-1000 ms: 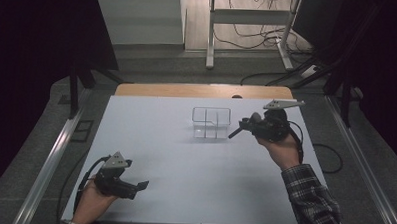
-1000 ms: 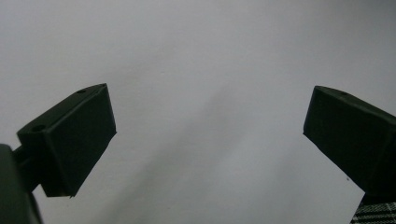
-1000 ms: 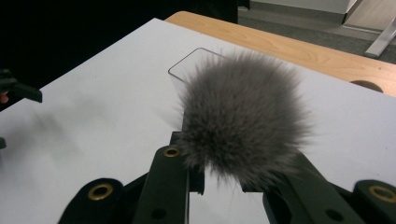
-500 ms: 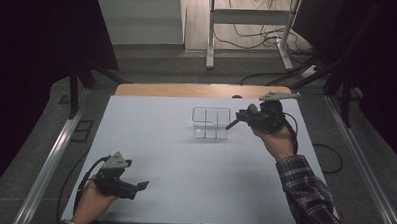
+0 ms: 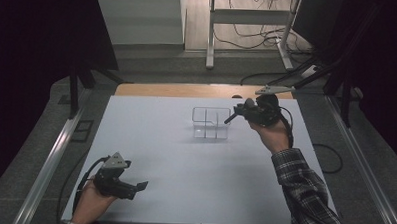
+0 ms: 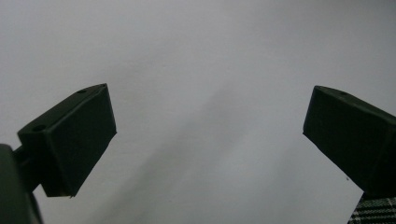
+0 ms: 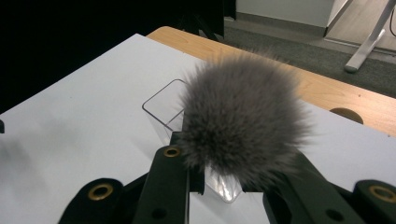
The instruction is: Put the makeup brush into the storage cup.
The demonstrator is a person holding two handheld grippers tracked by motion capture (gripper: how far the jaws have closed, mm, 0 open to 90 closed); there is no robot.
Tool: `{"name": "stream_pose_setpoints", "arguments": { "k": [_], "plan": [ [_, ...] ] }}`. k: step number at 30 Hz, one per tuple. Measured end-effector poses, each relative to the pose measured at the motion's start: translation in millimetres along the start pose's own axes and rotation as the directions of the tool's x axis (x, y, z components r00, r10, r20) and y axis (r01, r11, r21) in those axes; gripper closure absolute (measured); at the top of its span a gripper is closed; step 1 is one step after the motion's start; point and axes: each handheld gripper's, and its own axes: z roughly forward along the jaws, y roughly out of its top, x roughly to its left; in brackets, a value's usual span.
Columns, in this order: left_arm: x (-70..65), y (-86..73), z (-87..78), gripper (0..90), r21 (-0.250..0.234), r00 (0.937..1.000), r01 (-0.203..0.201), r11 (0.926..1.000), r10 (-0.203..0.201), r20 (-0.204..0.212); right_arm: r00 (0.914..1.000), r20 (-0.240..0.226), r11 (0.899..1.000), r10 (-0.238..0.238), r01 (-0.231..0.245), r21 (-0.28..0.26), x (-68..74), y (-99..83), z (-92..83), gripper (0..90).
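While I watch from the high view, I log the right hand-held gripper [image 5: 229, 118] raised at the right end of a clear box [image 5: 210, 123], its jaws pointing left toward the box. Right hand [image 5: 269, 132] behind it, plaid sleeve [image 5: 304, 190] running back to the near right edge of the worktop [image 5: 150, 135].

Right gripper view: jaws pressed against a grey fur ball [image 7: 243, 121], one on each side, pinching it. Ball sits above the box [image 7: 161, 105]; I cannot tell whether it touches the rim. Box is transparent, open-topped, with inner dividers visible from the high view. Beyond the white sheet, a strip of bare wood [image 7: 336, 95] at the far edge of the worktop.

Left hand-held gripper [image 5: 139, 186] low at the near left corner, held in the left hand [image 5: 90, 203], grey three-cornered plate on top, cable looping off to the left. Well apart from the box.

Left gripper view: left hand-held gripper [image 6: 210, 126], jaws spread wide, plain white worktop [image 6: 201, 56] between them. A scrap of plaid cloth [image 6: 373, 212] at the lower right corner.
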Motion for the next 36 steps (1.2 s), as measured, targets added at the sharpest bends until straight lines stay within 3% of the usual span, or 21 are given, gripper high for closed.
{"name": "stream_pose_setpoints", "arguments": {
  "k": [16, 24, 36],
  "plan": [
    [0.0, -9.6, -10.3, 2.7, 0.014, 0.9991, -0.010, 0.9999, 0.010, -0.042, 0.9997, 0.021, 1.000, 0.012, -0.012, 0.006, -7.2, 0.2, 14.6, 75.9],
    [1.1, -16.6, -17.5, 2.6, 0.002, 0.9983, 0.007, 1.0000, -0.007, -0.058, 0.9994, 0.034, 1.000, 0.002, -0.003, 0.010, -9.4, 0.6, 25.7, 75.8],
    [0.7, -16.8, -17.2, 2.6, 0.001, 0.9982, 0.003, 1.0000, -0.003, -0.060, 0.9988, 0.050, 1.000, 0.000, -0.001, 0.029, -12.7, -4.9, 43.9, 75.8]
  ]
}}
